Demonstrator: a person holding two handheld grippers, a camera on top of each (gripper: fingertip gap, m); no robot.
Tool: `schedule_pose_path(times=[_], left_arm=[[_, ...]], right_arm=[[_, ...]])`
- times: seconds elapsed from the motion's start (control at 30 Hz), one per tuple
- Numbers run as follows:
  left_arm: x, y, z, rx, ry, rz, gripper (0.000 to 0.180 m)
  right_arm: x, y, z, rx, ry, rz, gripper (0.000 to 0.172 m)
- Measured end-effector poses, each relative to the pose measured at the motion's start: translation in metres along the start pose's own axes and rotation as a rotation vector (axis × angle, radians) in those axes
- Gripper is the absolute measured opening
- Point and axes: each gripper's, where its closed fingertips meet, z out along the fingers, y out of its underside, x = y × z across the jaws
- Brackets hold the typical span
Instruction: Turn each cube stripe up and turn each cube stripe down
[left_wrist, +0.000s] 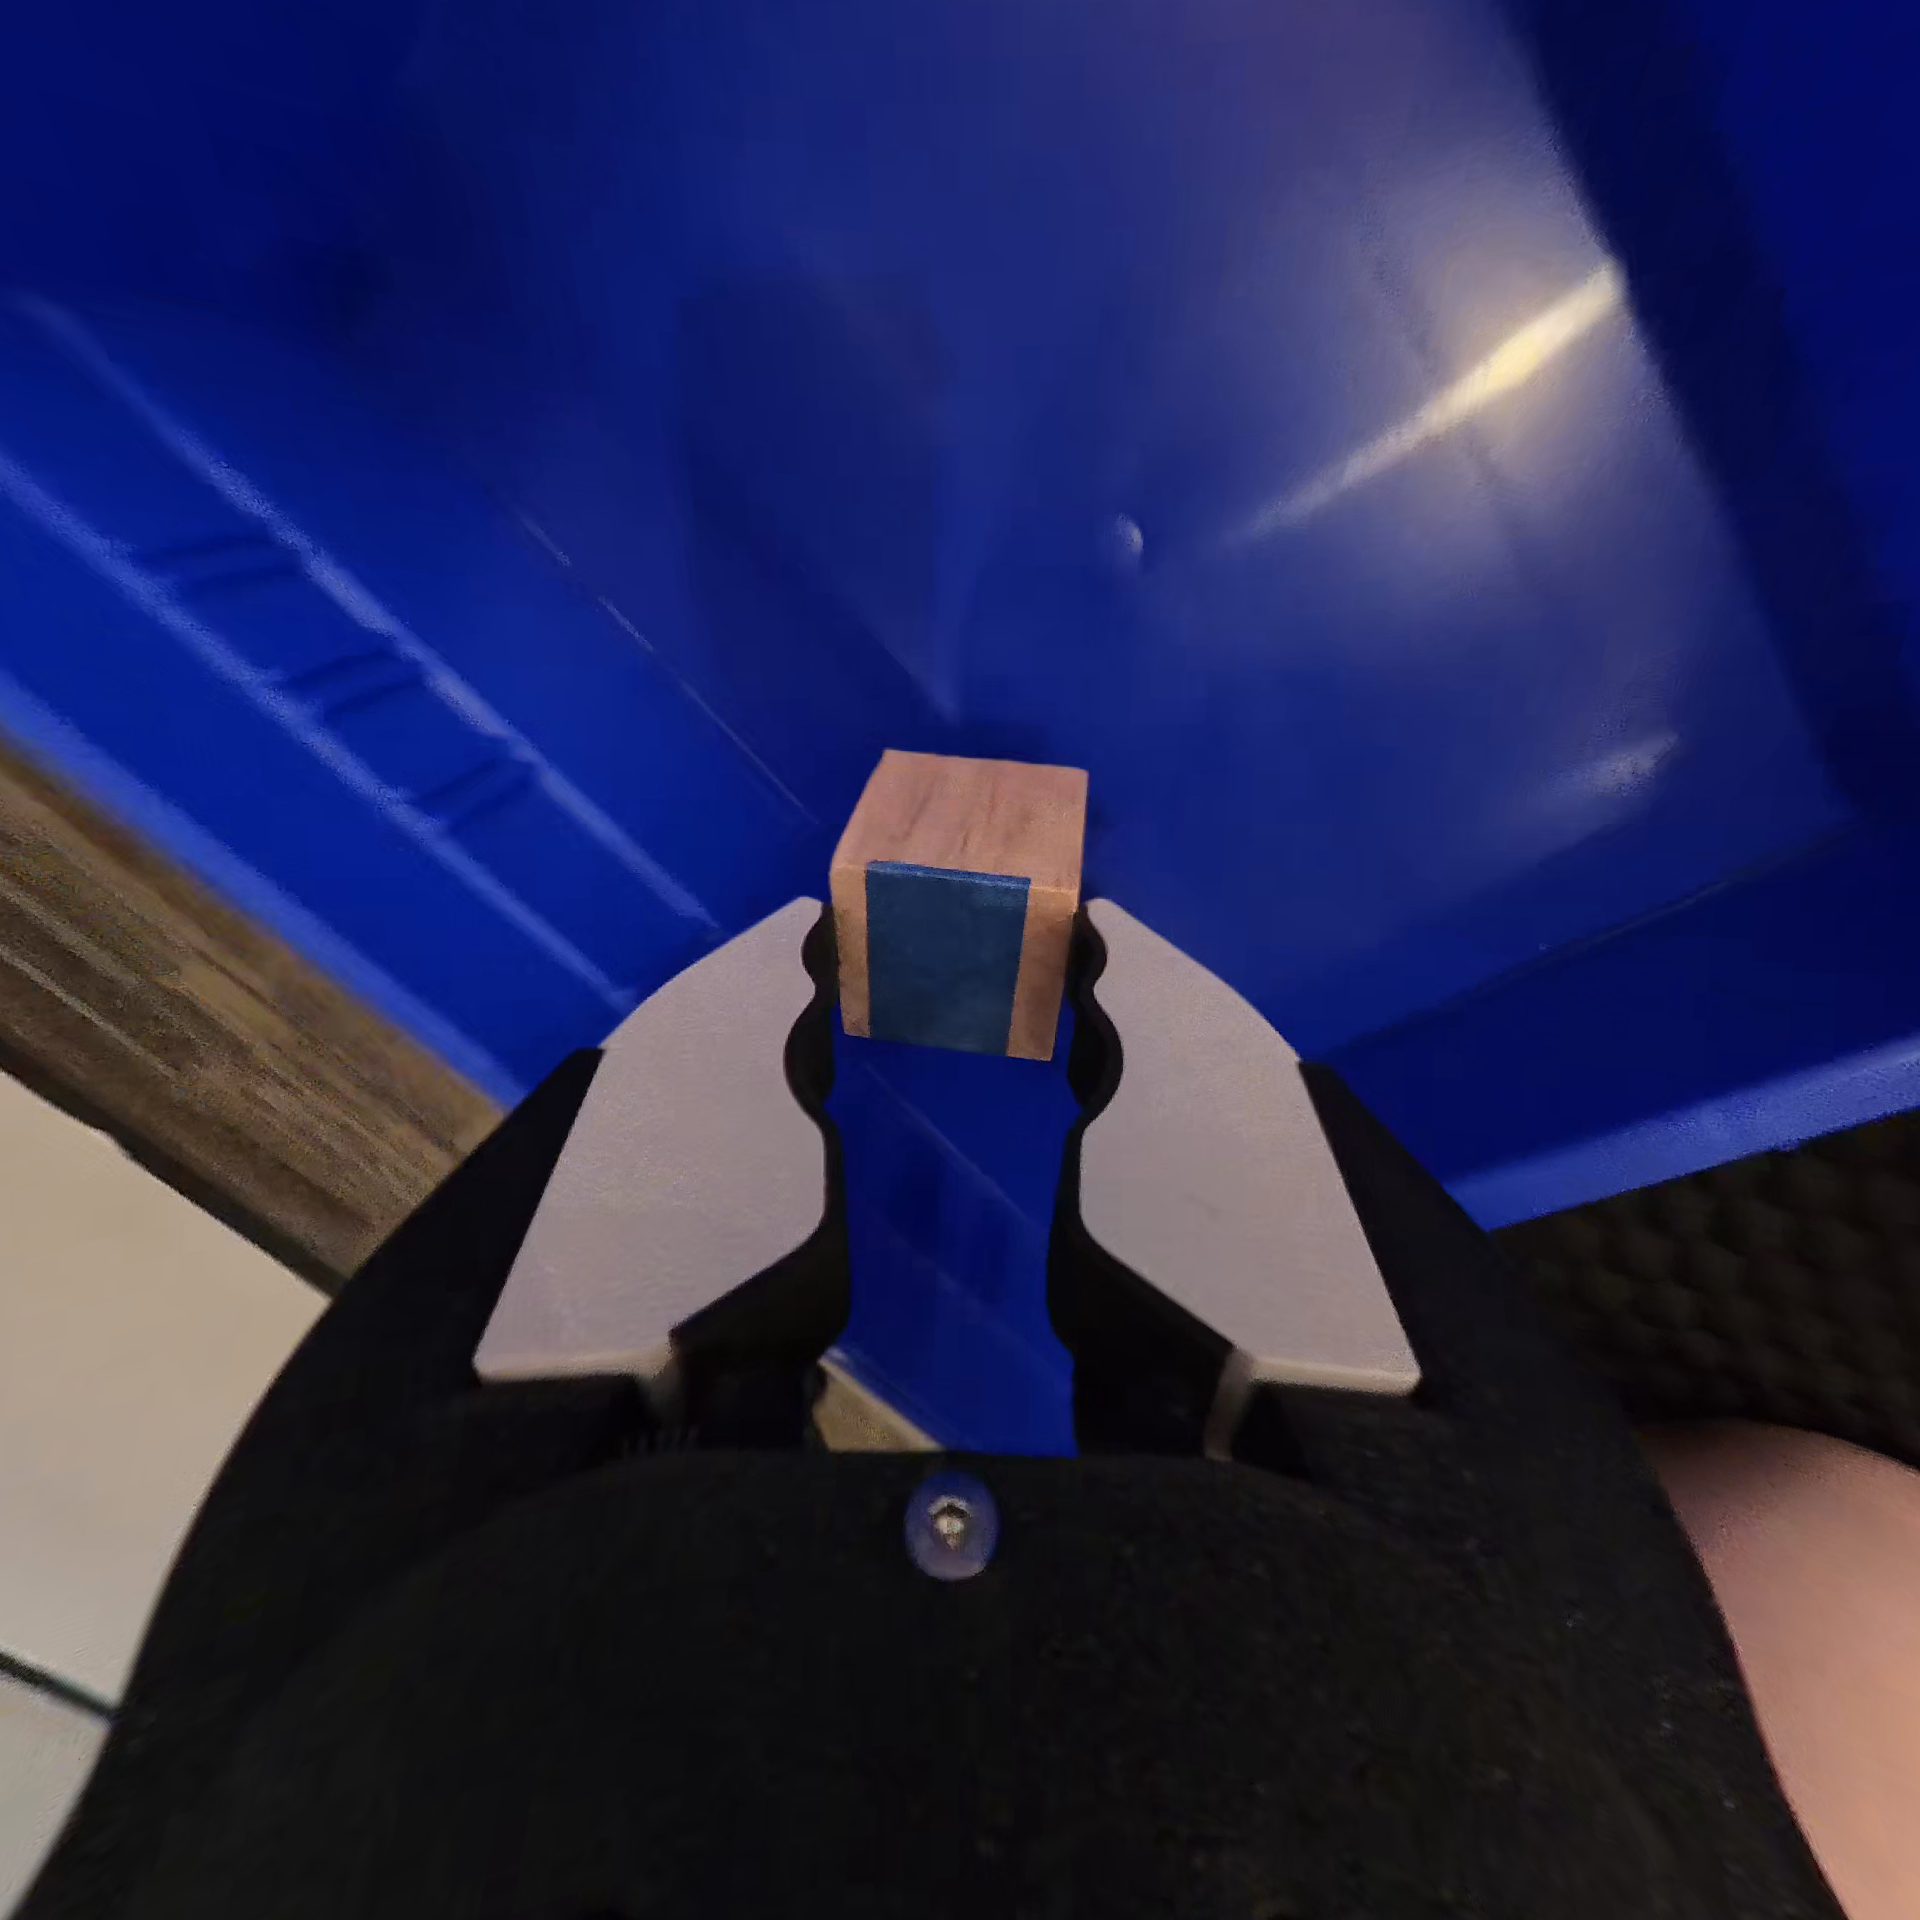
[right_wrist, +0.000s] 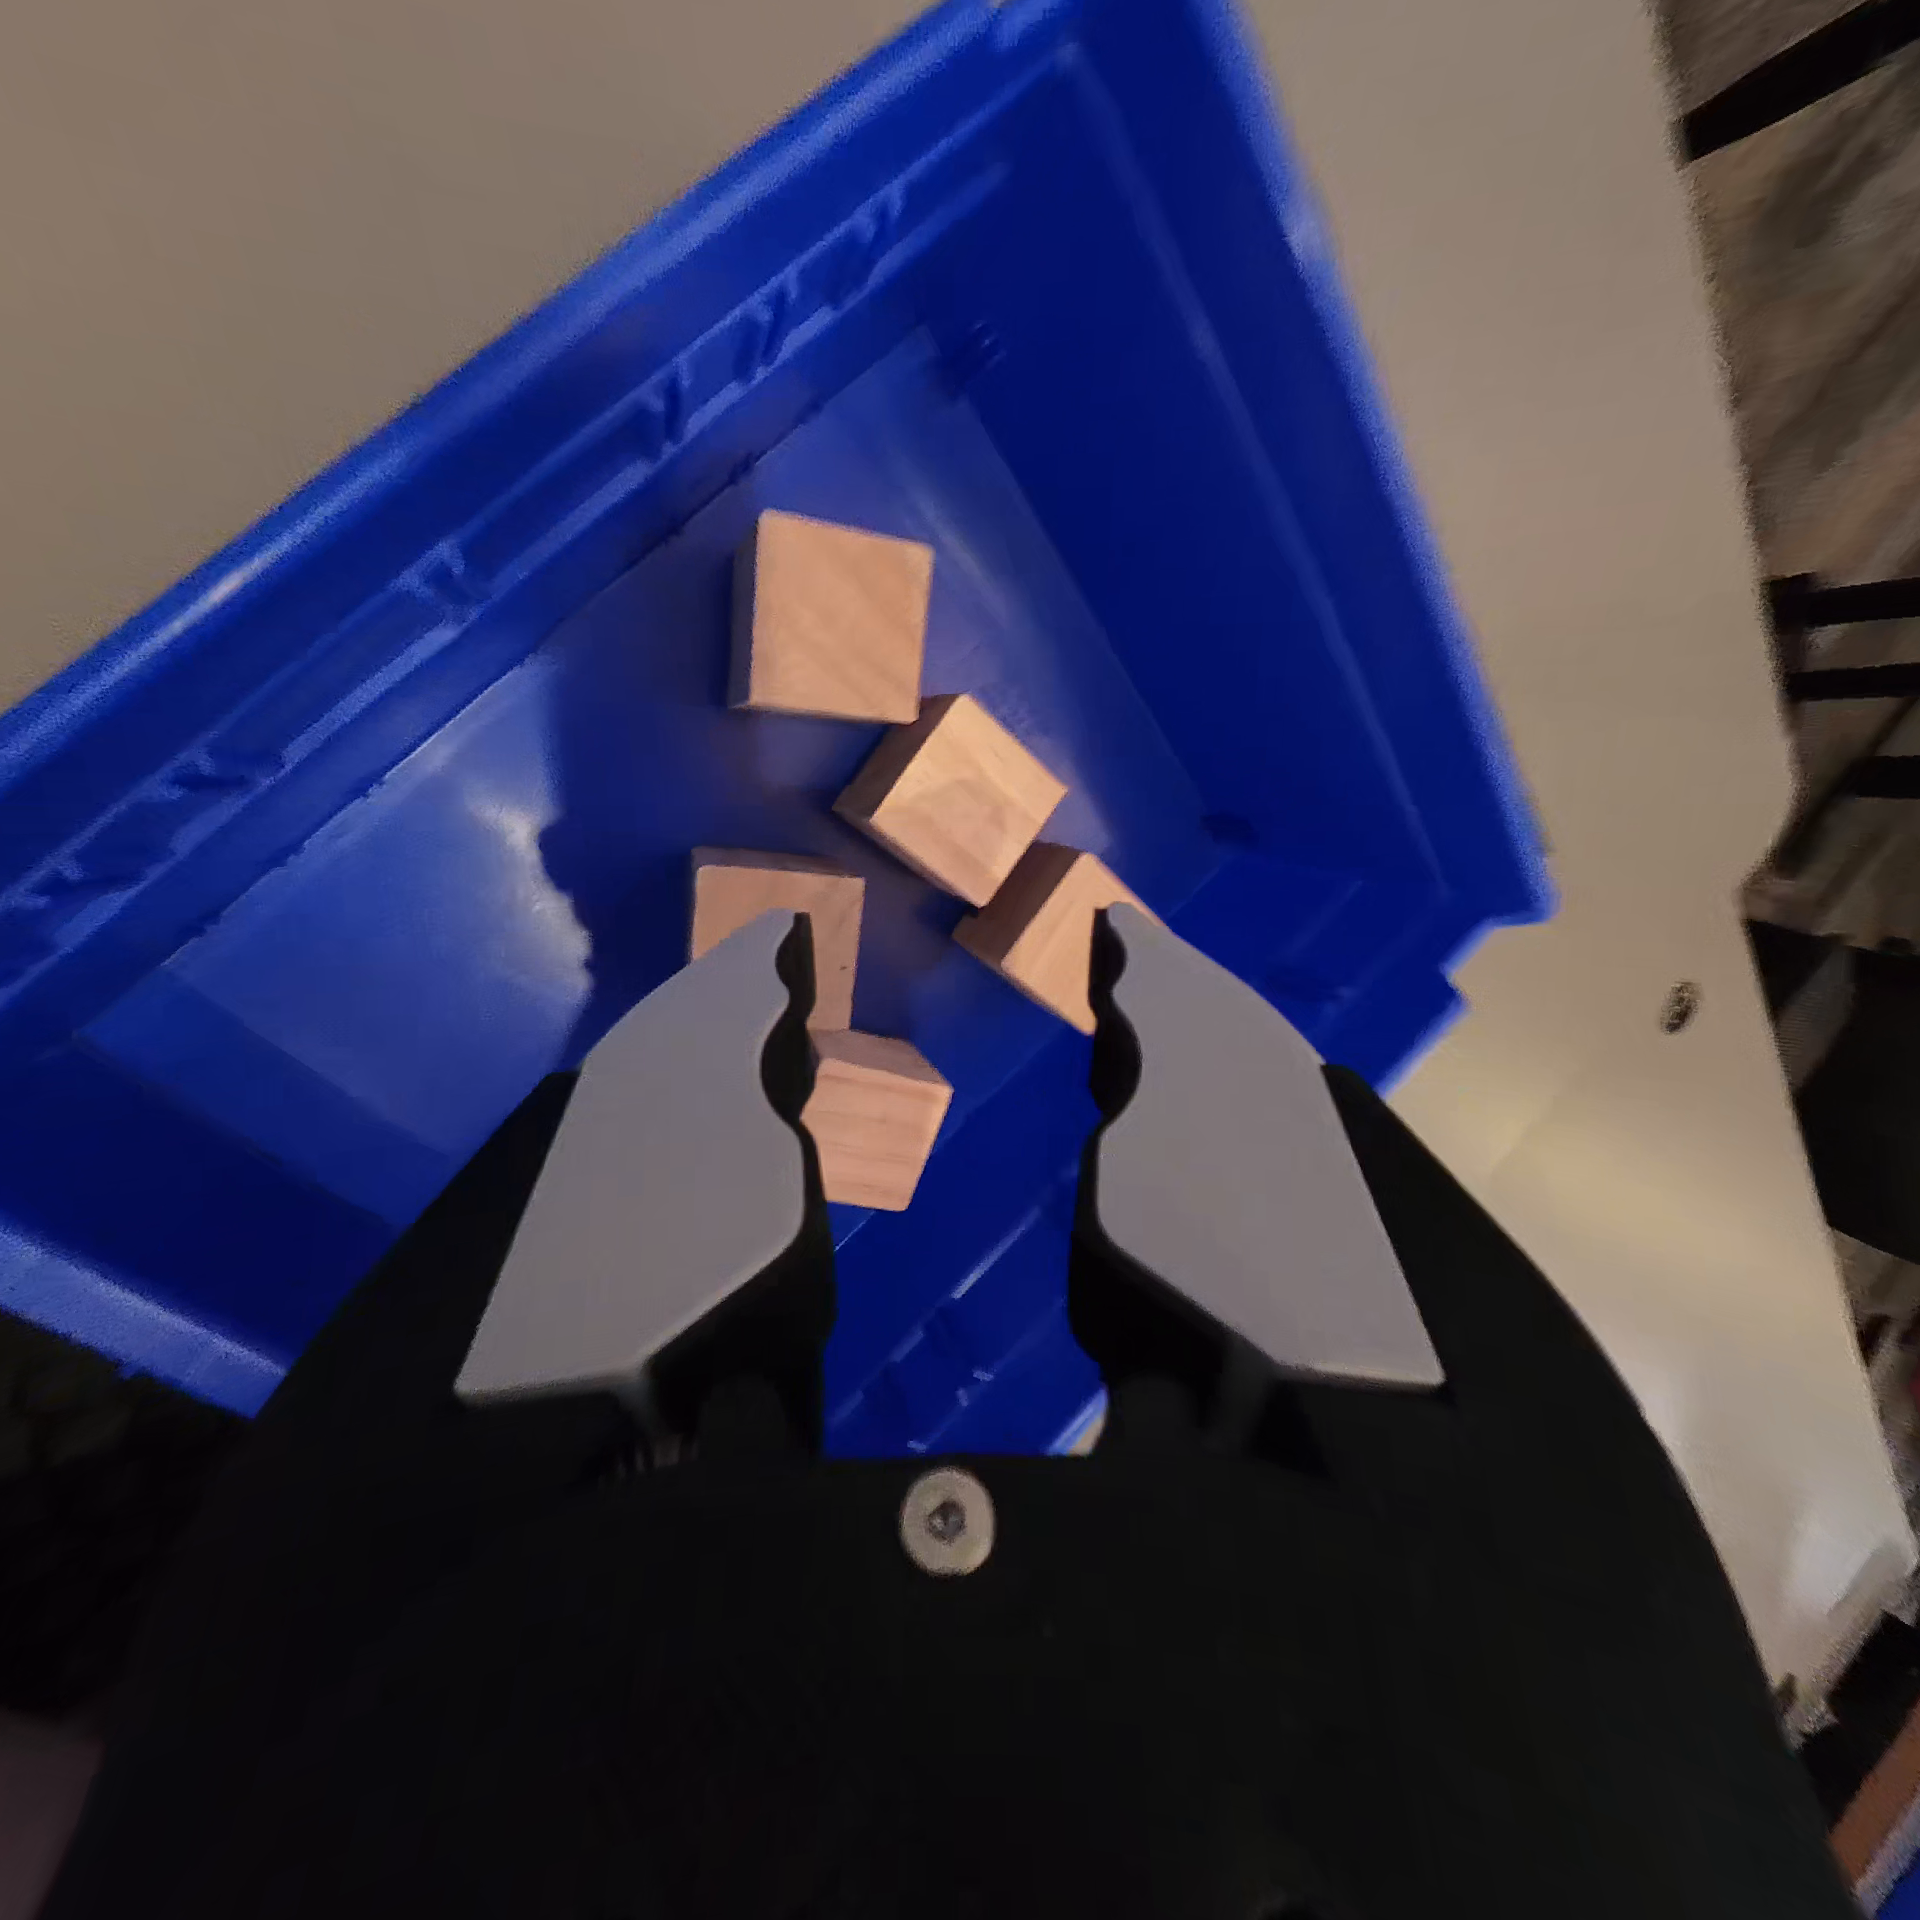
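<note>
In the left wrist view my left gripper (left_wrist: 954, 920) is shut on a wooden cube (left_wrist: 961, 821). Both pads press its sides. The cube's blue stripe (left_wrist: 945, 956) faces the camera, and its plain wooden face points up. The cube hangs over the floor of a blue plastic bin (left_wrist: 1247, 520). In the right wrist view my right gripper (right_wrist: 948, 920) is open and holds nothing, hovering above the blue bin (right_wrist: 312, 935). Several plain-faced wooden cubes lie on the bin floor, among them one at the top (right_wrist: 831, 613), one below it (right_wrist: 951, 800) and one near my fingers (right_wrist: 878, 1117). No stripe shows on them.
The bin's ribbed walls (right_wrist: 644, 416) surround the cubes. A pale surface (right_wrist: 312, 208) lies around the bin. A wooden strip (left_wrist: 156, 987) shows at the left. A person's arm (left_wrist: 1818, 1610) is at the lower right. Dark shelving (right_wrist: 1849, 623) stands at the far right.
</note>
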Motion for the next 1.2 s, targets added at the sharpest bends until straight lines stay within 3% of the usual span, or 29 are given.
schedule_pose_path(times=[0.03,0.17,0.23,0.33,0.47,0.53,0.63,0.77,0.97,1.1,1.2], left_arm=[[-0.005,-0.007,-0.011,0.070,-0.035,-0.002,0.043],[-0.013,-0.044,-0.084,0.470,-0.142,0.011,0.042],[0.001,-0.065,-0.132,0.721,-0.099,0.012,0.043],[0.042,-0.085,-0.200,1.046,0.069,0.058,0.042],[0.122,-0.100,-0.264,1.304,0.482,0.205,0.042],[0.159,-0.109,-0.282,1.350,0.686,0.247,0.042],[0.207,-0.123,-0.287,1.305,0.935,0.305,0.042],[0.250,-0.129,-0.282,1.218,1.115,0.390,0.042],[0.275,-0.132,-0.267,1.139,1.128,0.469,0.042],[0.279,-0.129,-0.265,1.101,1.170,0.487,0.043],[0.261,-0.132,-0.261,1.144,1.067,0.476,0.050]], right_arm=[[0.005,-0.006,-0.006,0.026,0.037,0.000,0.052],[0.025,-0.036,-0.044,0.139,0.236,0.009,0.052],[0.035,-0.057,-0.076,0.239,0.378,0.013,0.055],[0.028,-0.105,-0.136,0.535,0.546,-0.038,0.062],[-0.045,-0.166,-0.192,0.938,0.526,-0.263,0.068],[-0.090,-0.188,-0.206,1.075,0.488,-0.397,0.069],[-0.146,-0.207,-0.215,1.202,0.464,-0.576,0.069],[-0.191,-0.220,-0.206,1.248,0.371,-0.681,0.070],[-0.213,-0.229,-0.202,1.300,0.363,-0.705,0.064],[-0.223,-0.227,-0.201,1.315,0.335,-0.751,0.044],[-0.205,-0.220,-0.197,1.231,0.248,-0.705,0.044]])
